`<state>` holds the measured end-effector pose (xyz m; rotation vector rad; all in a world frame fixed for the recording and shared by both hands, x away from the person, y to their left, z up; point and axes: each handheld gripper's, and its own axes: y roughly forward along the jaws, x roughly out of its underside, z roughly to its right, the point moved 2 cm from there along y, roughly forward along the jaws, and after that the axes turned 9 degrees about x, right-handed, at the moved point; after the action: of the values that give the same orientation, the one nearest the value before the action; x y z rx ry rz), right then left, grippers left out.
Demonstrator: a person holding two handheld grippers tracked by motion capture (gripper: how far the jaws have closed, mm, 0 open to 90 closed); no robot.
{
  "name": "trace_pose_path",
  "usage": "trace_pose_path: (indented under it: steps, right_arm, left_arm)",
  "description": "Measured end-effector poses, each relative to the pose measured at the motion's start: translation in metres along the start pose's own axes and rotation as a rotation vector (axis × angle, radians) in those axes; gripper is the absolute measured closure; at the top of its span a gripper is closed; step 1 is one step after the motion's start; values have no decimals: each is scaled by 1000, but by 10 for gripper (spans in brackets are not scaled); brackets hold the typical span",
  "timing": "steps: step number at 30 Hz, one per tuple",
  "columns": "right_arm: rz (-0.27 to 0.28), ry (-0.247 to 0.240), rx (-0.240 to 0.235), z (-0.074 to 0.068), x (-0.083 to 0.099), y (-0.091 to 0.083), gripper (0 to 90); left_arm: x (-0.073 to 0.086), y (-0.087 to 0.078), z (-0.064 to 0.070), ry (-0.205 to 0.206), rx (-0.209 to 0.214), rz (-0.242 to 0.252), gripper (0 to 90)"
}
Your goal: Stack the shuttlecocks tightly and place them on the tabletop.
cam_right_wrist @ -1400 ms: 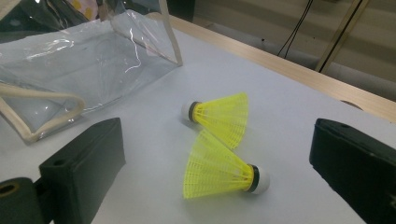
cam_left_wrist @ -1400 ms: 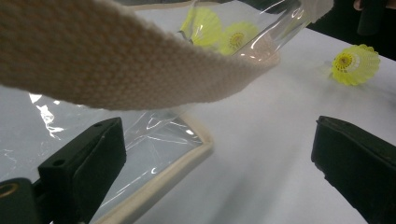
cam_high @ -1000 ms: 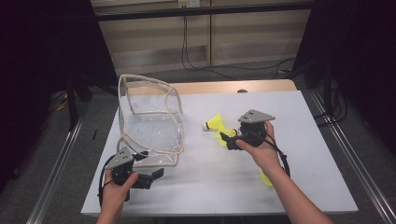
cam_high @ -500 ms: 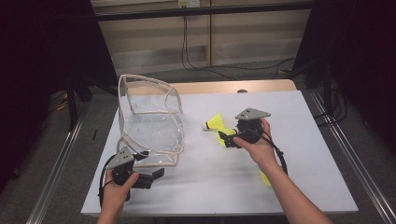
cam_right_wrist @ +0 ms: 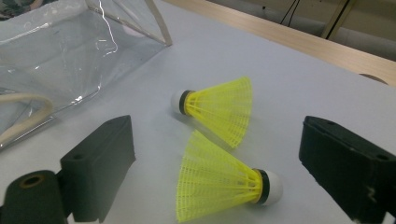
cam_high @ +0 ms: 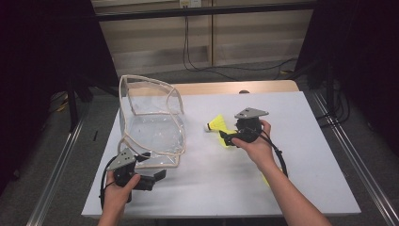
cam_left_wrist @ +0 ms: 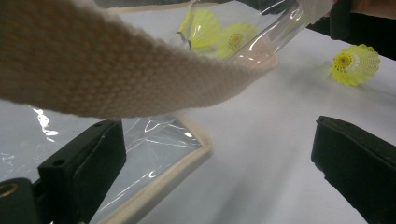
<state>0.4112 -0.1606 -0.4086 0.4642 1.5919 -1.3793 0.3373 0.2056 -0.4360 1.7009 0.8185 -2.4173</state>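
Claw, high view: right claw (cam_high: 227, 138) over the yellow shuttlecocks (cam_high: 217, 125) mid-bench; left claw (cam_high: 157, 176) by the clear pouch (cam_high: 150, 127) near the front-left corner.
Left gripper view: jaws apart beside the pouch's webbing strap (cam_left_wrist: 116, 79).
Right gripper view: jaws apart, straddling the nearer shuttlecock (cam_right_wrist: 224, 186).
Progress: none bagged yet, apparently; both left.

Two shuttlecocks (cam_right_wrist: 219, 109) (cam_right_wrist: 224, 186) are yellow mesh with white tips and black bands. The bag (cam_high: 150, 127) is clear, trimmed in beige.
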Motion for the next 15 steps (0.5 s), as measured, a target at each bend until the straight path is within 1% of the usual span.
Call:
trace_pose_path:
  steps: [1, 2, 3, 5, 6, 8, 15]
  right_arm:
    - [-4, -7, -3, 0, 0, 1, 145]
    - [-10, -15, 6, -1, 0, 1, 146]
    - [-13, -19, 10, -1, 1, 2, 153]
    - [-22, -20, 0, -3, 1, 3, 181]
    - [-30, -22, 8, -4, 1, 4, 195]
    - [-44, -42, 13, -5, 1, 6, 235]
    - [-73, -54, 25, -5, 4, 13, 349]
  left_arm:
    - [0, 0, 0, 0, -1, 0, 33]
    - [0, 0, 0, 2, 2, -6, 33]
    - [0, 1, 0, 2, 3, -7, 33]
    - [0, 1, 0, 2, 4, -8, 33]
    - [0, 1, 0, 2, 3, -8, 33]
    - [0, 1, 0, 2, 3, -7, 33]
    - [0, 2, 0, 2, 6, -7, 33]
